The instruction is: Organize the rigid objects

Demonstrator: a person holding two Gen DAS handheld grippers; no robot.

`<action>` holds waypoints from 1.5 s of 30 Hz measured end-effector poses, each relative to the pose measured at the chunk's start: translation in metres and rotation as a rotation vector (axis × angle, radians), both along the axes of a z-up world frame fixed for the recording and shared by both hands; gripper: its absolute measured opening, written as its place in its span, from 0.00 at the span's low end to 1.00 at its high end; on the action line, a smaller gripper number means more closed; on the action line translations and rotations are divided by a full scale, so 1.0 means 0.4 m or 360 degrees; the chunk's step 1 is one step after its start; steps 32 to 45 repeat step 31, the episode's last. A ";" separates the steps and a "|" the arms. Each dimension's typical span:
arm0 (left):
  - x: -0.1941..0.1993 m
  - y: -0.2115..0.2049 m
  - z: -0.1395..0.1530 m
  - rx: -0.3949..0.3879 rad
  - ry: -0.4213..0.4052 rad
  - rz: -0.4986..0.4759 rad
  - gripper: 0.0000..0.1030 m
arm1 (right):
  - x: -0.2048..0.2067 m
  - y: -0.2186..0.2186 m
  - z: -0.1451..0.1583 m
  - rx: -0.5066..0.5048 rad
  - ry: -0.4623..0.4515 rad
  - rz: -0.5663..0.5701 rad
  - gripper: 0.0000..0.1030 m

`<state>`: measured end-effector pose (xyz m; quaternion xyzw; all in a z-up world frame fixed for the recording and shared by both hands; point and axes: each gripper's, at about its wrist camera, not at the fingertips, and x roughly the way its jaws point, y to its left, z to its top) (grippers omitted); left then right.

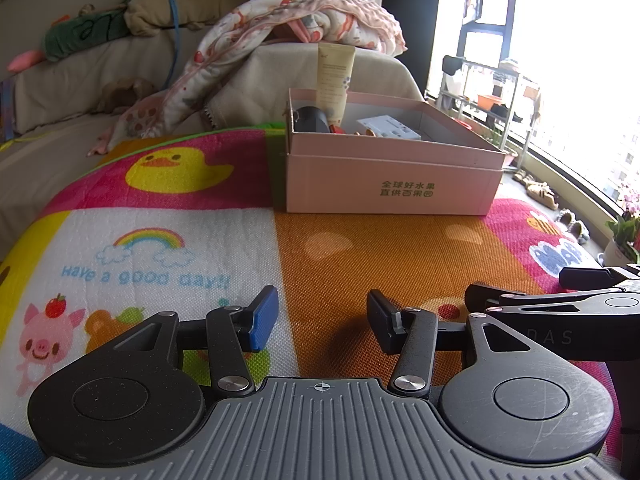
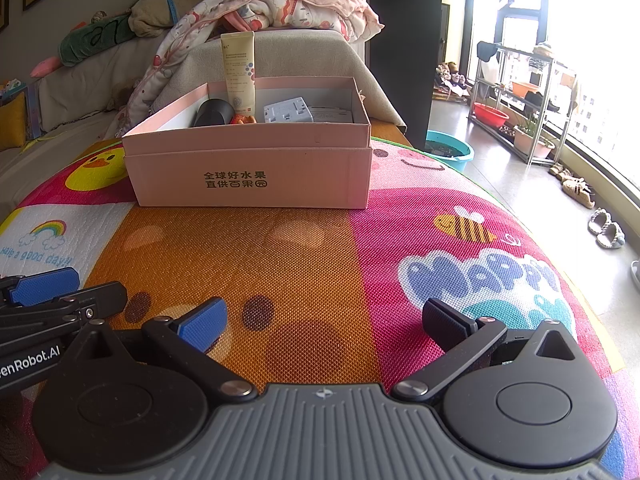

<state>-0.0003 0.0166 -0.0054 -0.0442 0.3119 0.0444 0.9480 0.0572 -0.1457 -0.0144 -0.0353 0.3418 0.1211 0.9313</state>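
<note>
A pink cardboard box [image 1: 392, 178] stands on the colourful play mat ahead of both grippers; it also shows in the right wrist view [image 2: 248, 176]. Inside it stand a cream tube [image 1: 335, 76] [image 2: 239, 74], a dark rounded object [image 1: 311, 119] [image 2: 213, 113], a white socket plate [image 1: 387, 127] [image 2: 287, 111] and a small orange item [image 2: 242, 119]. My left gripper [image 1: 322, 320] is open and empty, low over the mat. My right gripper [image 2: 324, 322] is open and empty, beside it on the right. Each gripper shows at the edge of the other's view.
A sofa [image 1: 52, 92] with plush toys and a blanket [image 1: 304, 16] lies behind the box. On the right the floor holds a teal basin [image 2: 450, 152], a shoe rack [image 2: 520, 108] and slippers [image 2: 606, 228] by the window.
</note>
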 end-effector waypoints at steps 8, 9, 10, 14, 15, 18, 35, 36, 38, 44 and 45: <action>0.000 0.000 0.000 0.0000 0.0000 0.0000 0.53 | 0.000 0.000 0.000 0.0000 0.0000 0.0000 1.00; 0.000 0.000 0.000 0.0000 0.0000 0.0000 0.52 | 0.000 0.000 0.000 0.0000 0.0000 0.0000 1.00; 0.000 0.000 0.000 -0.0001 0.0000 0.0000 0.52 | 0.000 0.000 0.000 0.0000 0.0000 0.0000 1.00; 0.001 -0.001 0.000 0.0007 0.0002 0.0000 0.53 | 0.000 0.000 0.000 -0.0002 0.0000 0.0000 1.00; 0.001 -0.001 0.000 0.0010 0.0004 0.0000 0.53 | 0.000 0.000 0.000 -0.0001 0.0000 0.0000 1.00; 0.001 -0.001 0.000 0.0016 0.0006 -0.0001 0.53 | 0.000 0.000 0.000 -0.0001 0.0000 0.0000 1.00; -0.001 -0.009 0.002 0.0042 0.0007 -0.0004 0.52 | 0.000 0.000 0.000 -0.0001 0.0000 0.0000 1.00; -0.001 -0.009 0.002 0.0042 0.0007 -0.0004 0.52 | 0.000 0.000 0.000 -0.0001 0.0000 0.0000 1.00; -0.001 -0.009 0.002 0.0042 0.0007 -0.0004 0.52 | 0.000 0.000 0.000 -0.0001 0.0000 0.0000 1.00; -0.001 -0.009 0.002 0.0042 0.0007 -0.0004 0.52 | 0.000 0.000 0.000 -0.0001 0.0000 0.0000 1.00; -0.001 -0.009 0.002 0.0042 0.0007 -0.0004 0.52 | 0.000 0.000 0.000 -0.0001 0.0000 0.0000 1.00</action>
